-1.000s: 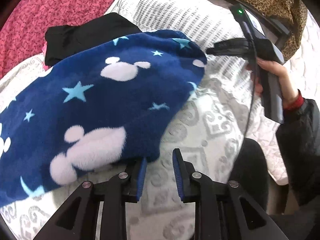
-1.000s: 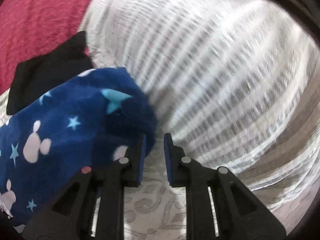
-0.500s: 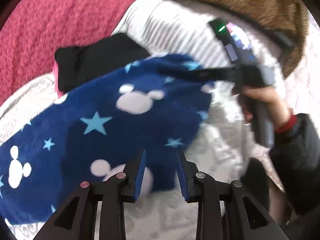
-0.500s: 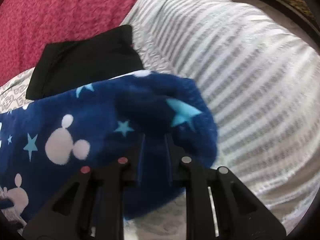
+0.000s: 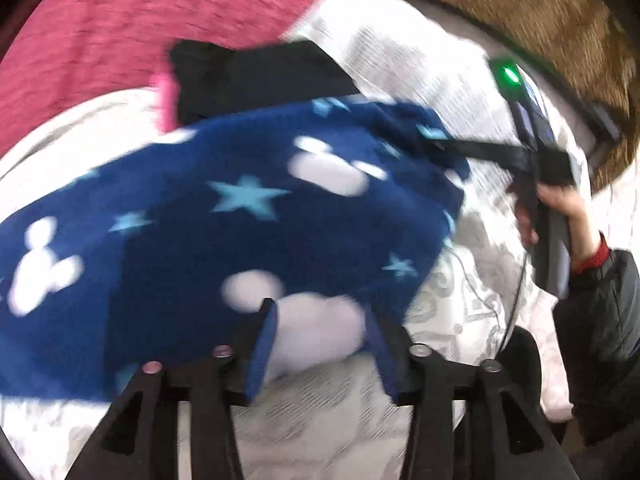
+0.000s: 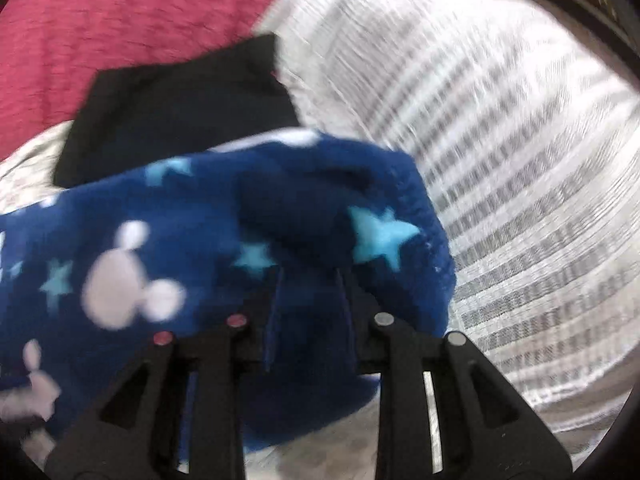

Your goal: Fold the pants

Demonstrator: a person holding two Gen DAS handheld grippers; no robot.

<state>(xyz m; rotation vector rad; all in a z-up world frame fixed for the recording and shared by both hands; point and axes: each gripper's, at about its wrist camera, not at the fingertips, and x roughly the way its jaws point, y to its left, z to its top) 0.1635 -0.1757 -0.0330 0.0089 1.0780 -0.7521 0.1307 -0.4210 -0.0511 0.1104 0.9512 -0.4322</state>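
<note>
Nearest the left wrist camera, the left gripper [image 5: 318, 346] has its two blue-padded jaws spread apart, with the near edge of the navy fleece pants [image 5: 224, 240] printed with white mouse heads and pale blue stars lying between them; the frame is blurred, and the pads do not appear pressed onto the cloth. The pants lie across a white quilted bedspread with a grey scroll pattern [image 5: 460, 304], stretching off toward the left of that view.

In the right wrist view, the right gripper [image 6: 310, 308] is clamped on a bunched corner of the same pants [image 6: 192, 248], its jaws drawn close with blue fleece wedged between them and bulging around the tips. From the left camera, this gripper [image 5: 444, 146] reaches in from the right into the far corner of the garment, held by a hand [image 5: 568, 216] in a dark sleeve with a red cuff.

Just behind the pants lies a folded black garment [image 6: 176, 120], its edge tucked under the blue fleece. To its right rises a white cushion with grey woven stripes [image 6: 500, 140]. Farthest back spread a crimson textured blanket [image 6: 132, 16] and a brown leopard-print fabric [image 5: 520, 4].
</note>
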